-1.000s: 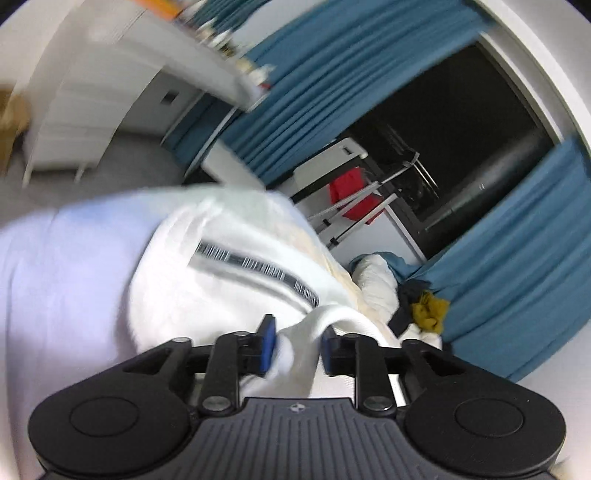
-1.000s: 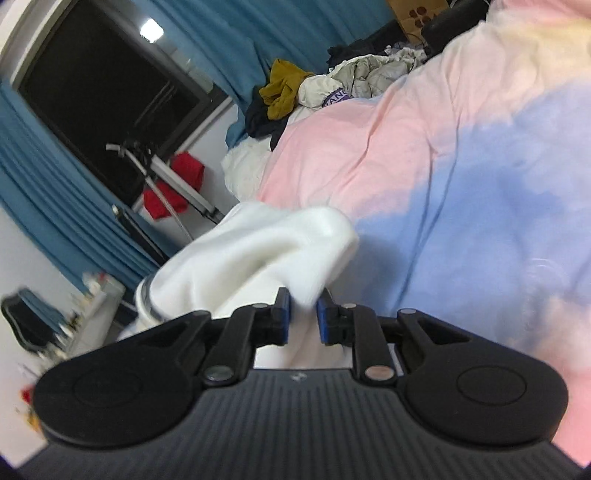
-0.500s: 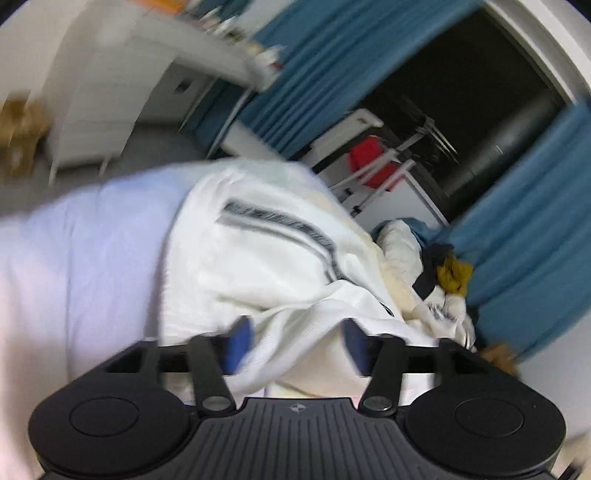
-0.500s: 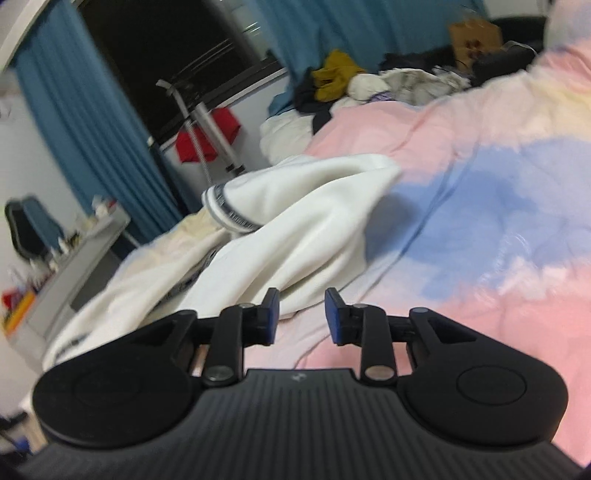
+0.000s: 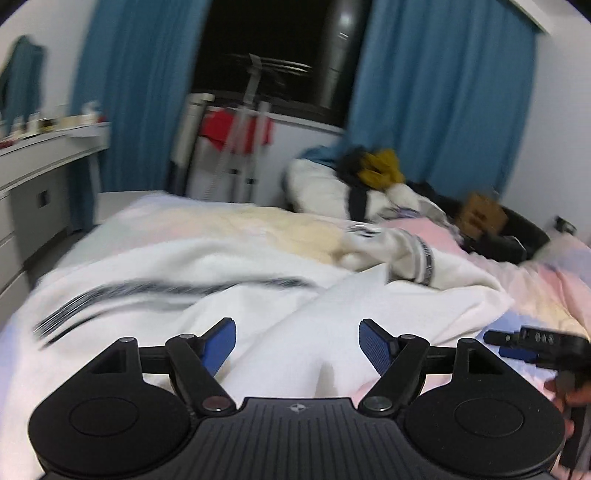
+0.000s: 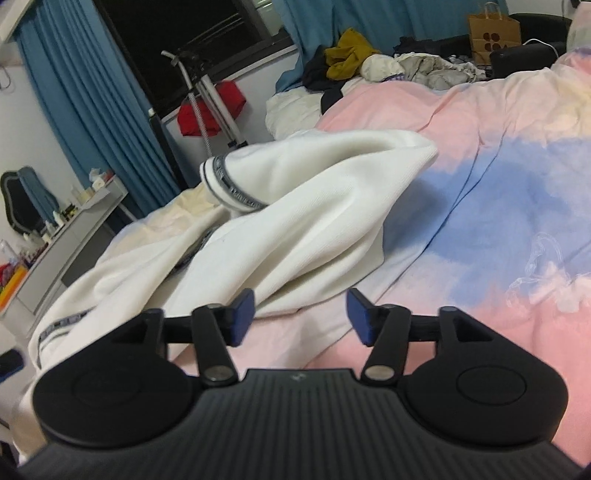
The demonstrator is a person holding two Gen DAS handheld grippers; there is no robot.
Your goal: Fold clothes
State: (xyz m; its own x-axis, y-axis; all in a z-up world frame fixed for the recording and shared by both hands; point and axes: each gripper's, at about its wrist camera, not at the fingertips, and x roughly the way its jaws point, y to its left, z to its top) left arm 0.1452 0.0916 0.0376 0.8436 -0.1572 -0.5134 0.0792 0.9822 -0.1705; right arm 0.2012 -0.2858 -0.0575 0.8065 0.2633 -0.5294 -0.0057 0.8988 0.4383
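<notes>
A white garment with dark striped trim (image 5: 229, 273) lies crumpled on the bed, its banded cuff (image 5: 421, 262) raised at the far side. In the right wrist view the same garment (image 6: 303, 206) is bunched in a heap with the striped cuff (image 6: 225, 184) on top. My left gripper (image 5: 297, 341) is open and empty, just above the near edge of the garment. My right gripper (image 6: 300, 317) is open and empty, just short of the garment's near hem. The right gripper also shows at the right edge of the left wrist view (image 5: 532, 343).
The bed cover (image 6: 498, 192) is pink, blue and cream. A pile of other clothes (image 6: 373, 62) lies at the bed's far end, with a paper bag (image 6: 493, 31) behind. A drying rack with red cloth (image 6: 207, 107), blue curtains and a white desk (image 5: 40, 155) stand around.
Both grippers let go of the white garment and opened wide. The garment dropped onto the bed in a heap. Both grippers pulled back a little from it.
</notes>
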